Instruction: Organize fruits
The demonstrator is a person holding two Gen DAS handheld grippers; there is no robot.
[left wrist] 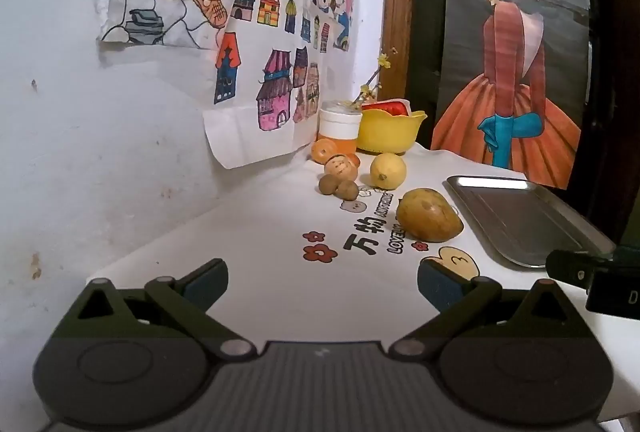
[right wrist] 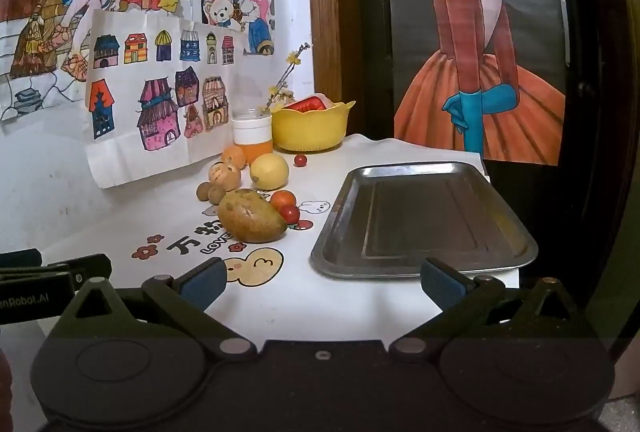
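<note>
Both grippers (left, right) wide open, empty, above white printed tablecloth.

Mango, yellow-brown with dark spots, lies on side on white cloth, left of my steel tray. Tray empty, near cloth right edge. Lemon further back. Two peeled-looking mandarins and two small brown round fruits toward wall-side edge. Small orange fruit and cherry tomato touch mango far side. One more cherry tomato alone near yellow bowl at back edge.
</note>
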